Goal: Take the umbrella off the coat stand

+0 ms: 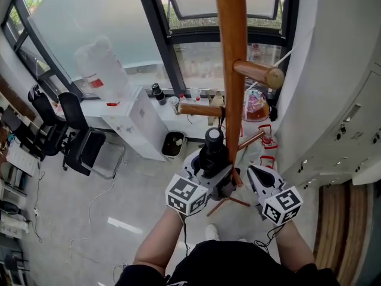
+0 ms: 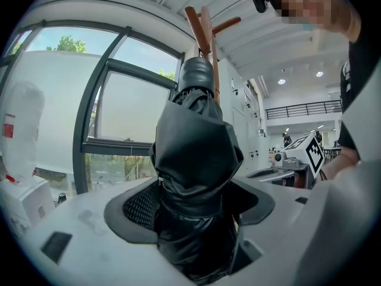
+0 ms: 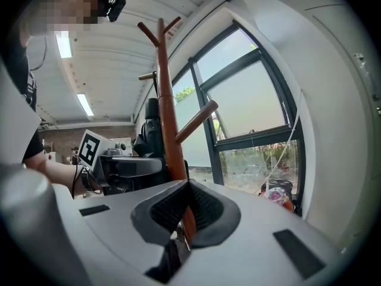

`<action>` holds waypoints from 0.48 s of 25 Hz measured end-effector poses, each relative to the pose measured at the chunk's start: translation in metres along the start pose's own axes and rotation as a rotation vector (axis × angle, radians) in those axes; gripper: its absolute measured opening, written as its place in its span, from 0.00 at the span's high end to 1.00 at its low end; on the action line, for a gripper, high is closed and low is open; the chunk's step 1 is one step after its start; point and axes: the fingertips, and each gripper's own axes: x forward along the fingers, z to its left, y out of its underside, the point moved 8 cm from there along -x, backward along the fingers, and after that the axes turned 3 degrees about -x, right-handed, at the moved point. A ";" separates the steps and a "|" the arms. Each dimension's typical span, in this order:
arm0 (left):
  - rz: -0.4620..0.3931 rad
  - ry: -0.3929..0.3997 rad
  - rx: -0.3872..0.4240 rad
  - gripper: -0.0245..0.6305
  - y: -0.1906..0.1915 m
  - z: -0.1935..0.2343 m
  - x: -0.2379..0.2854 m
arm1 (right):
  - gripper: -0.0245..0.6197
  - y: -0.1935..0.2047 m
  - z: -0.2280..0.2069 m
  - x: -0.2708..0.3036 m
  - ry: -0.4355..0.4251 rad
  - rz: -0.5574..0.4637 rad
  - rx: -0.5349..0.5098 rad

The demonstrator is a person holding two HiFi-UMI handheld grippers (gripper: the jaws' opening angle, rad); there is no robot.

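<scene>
Two handheld grippers work at a brown wooden coat stand (image 1: pixel 231 34) by a tall window. The left gripper (image 2: pixel 196 219) is clamped round a black folded umbrella (image 2: pixel 196 154) and holds it upright just beside the stand's pole, probably so it can be lifted clear of the pegs. Whether it hangs from one cannot be told. The right gripper (image 3: pixel 186 210), jaws drawn together on nothing, hovers near the pole, seemingly kept out of the way.

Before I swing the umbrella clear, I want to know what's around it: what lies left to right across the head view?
Black office chairs → water jug → waste bin → umbrella → right gripper → lockers.
</scene>
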 end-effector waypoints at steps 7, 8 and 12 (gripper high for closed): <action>0.003 0.037 0.004 0.48 -0.002 0.003 0.006 | 0.88 0.000 -0.005 0.002 0.025 -0.013 0.020; 0.003 0.040 0.004 0.48 -0.002 0.003 0.006 | 0.88 0.000 -0.006 0.002 0.027 -0.014 0.021; 0.012 0.039 0.008 0.48 -0.002 0.003 0.008 | 0.88 0.001 -0.009 0.002 0.031 -0.015 0.025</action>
